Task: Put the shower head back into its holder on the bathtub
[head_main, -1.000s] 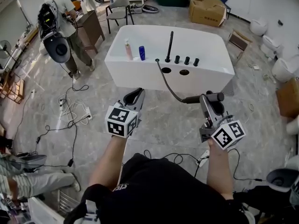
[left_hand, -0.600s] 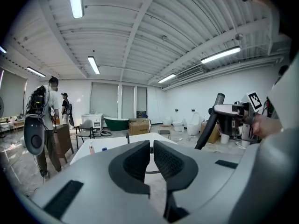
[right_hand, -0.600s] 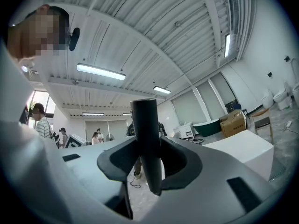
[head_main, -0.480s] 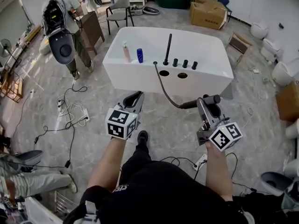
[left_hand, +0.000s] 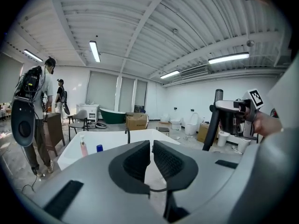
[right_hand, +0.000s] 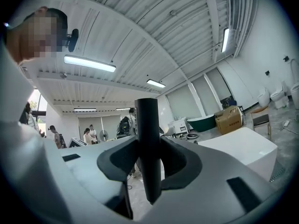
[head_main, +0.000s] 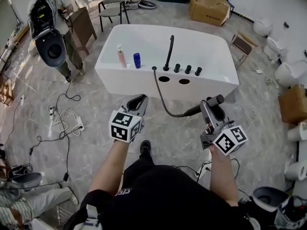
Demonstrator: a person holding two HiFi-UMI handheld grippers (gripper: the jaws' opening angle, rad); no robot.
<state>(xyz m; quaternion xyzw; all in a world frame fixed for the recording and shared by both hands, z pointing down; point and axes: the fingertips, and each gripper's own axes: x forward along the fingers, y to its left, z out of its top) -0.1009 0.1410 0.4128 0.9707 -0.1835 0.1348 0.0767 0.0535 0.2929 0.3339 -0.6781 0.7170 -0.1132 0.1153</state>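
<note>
My right gripper (head_main: 211, 110) is clamped mid-handle on the one slim black rigid shower head (right_hand: 148, 139), held just off the near rim of the white bathtub (head_main: 125, 78). The left gripper (head_main: 136, 102) is closed and empty. I judge the shower head light and slick, with its one black hose (head_main: 160, 98) tugging at it. On the rim I count two holes (head_main: 164, 79), three black knobs (head_main: 187, 69) and two bottles (head_main: 121, 56).

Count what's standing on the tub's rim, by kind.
Bottles: 2 (pink, blue)
Black knobs: 3
Black spout: 1
Total: 6
</note>
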